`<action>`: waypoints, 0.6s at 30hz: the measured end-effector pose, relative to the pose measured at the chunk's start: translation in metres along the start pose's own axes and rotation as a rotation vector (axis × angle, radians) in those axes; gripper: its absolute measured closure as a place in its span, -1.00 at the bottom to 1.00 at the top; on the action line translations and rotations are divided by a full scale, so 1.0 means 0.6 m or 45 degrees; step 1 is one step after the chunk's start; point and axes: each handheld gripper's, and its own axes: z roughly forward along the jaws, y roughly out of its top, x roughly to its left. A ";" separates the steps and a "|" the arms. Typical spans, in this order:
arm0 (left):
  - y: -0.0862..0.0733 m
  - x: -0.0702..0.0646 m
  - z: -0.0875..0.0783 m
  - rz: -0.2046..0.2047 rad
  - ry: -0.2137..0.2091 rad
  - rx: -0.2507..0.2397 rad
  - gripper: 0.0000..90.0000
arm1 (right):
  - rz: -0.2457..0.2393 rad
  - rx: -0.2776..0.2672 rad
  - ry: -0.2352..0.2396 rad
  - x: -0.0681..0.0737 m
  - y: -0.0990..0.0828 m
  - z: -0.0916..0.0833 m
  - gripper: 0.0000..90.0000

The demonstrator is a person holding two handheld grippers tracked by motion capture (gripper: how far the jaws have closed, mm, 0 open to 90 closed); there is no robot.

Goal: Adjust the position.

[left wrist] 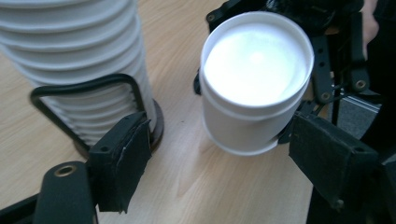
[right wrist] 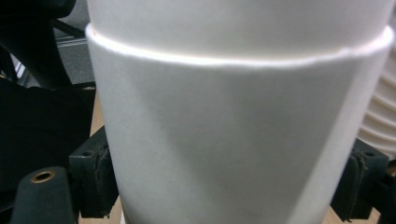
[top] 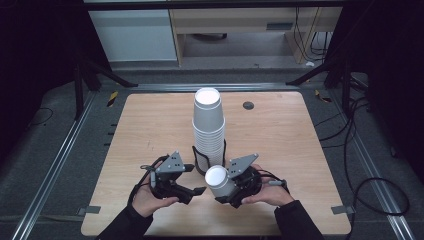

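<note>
A tall stack of white paper cups [top: 208,125] [left wrist: 70,56] stands in a black wire holder [top: 198,159] [left wrist: 84,88] at the middle of the wooden table [top: 280,135]. In front of it my right gripper [top: 231,189] [right wrist: 229,186] is shut on a single white cup [top: 218,180] [right wrist: 233,130], held tilted with its round end facing up and left. A thin ridge rings this cup [left wrist: 254,79]. My left gripper [top: 196,181] [left wrist: 219,158] stands open just left of the cup, with nothing between its pads [left wrist: 123,154]. The right gripper's black frame [left wrist: 327,70] sits behind the cup.
A small dark round mark [top: 248,105] lies on the table near its far edge. Metal rails and cables run beside the table on both sides. Bare wood stretches left and right of the stack.
</note>
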 end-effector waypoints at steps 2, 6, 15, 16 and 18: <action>0.000 -0.003 0.003 0.004 -0.017 0.002 -0.56 | -0.005 0.007 0.012 0.003 0.001 0.005 -0.67; 0.001 -0.006 0.004 0.003 -0.040 -0.006 -0.57 | -0.014 0.012 0.027 0.006 0.002 0.010 -0.67; 0.005 -0.014 0.018 0.012 -0.088 0.017 -0.59 | -0.038 0.021 0.052 0.010 0.008 0.021 -0.67; 0.005 -0.014 0.020 0.015 -0.089 0.021 -0.59 | -0.037 0.021 0.052 0.011 0.010 0.022 -0.67; 0.005 -0.015 0.024 0.014 -0.094 0.027 -0.59 | -0.043 0.019 0.057 0.011 0.012 0.024 -0.67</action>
